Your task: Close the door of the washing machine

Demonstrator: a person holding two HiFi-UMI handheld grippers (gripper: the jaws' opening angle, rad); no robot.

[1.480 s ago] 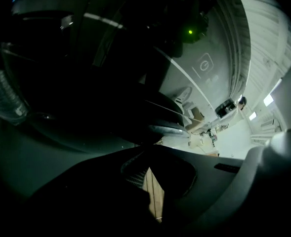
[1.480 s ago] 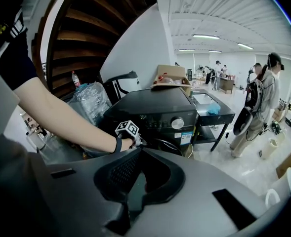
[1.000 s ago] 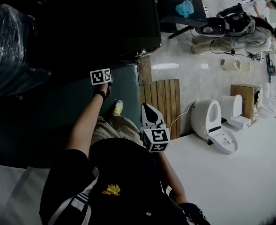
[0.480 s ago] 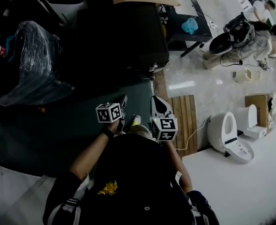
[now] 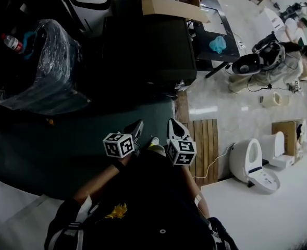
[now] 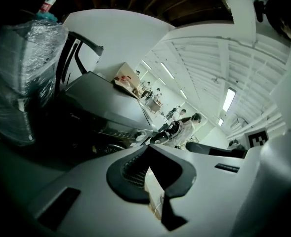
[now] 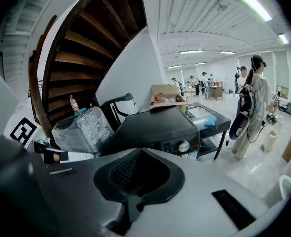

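Note:
The dark washing machine (image 5: pixel 148 51) stands at the top centre of the head view, a cardboard box (image 5: pixel 169 7) on its lid. No door leaf sticks out from its shadowed front. In the right gripper view its panel knob (image 7: pixel 184 145) shows above my jaws. Both grippers hang close to the person's body, well short of the machine. My left gripper (image 5: pixel 136 127) is shut and empty, its jaws meeting at the tips (image 6: pixel 152 149). My right gripper (image 5: pixel 176 128) beside it is also shut on nothing, with its pads (image 7: pixel 141 148) together.
A plastic-wrapped appliance (image 5: pixel 49 61) with a bottle (image 5: pixel 12 41) on it stands left of the machine. A dark green mat (image 5: pixel 49 139) lies in front. To the right are a black table with a blue cloth (image 5: pixel 218 43), a wooden slat board (image 5: pixel 203 139), a white toilet (image 5: pixel 249 158) and people (image 5: pixel 278 61).
The left gripper has risen from low by the mat up beside the right gripper. The right gripper rose slightly. The view has pulled back from the machine.

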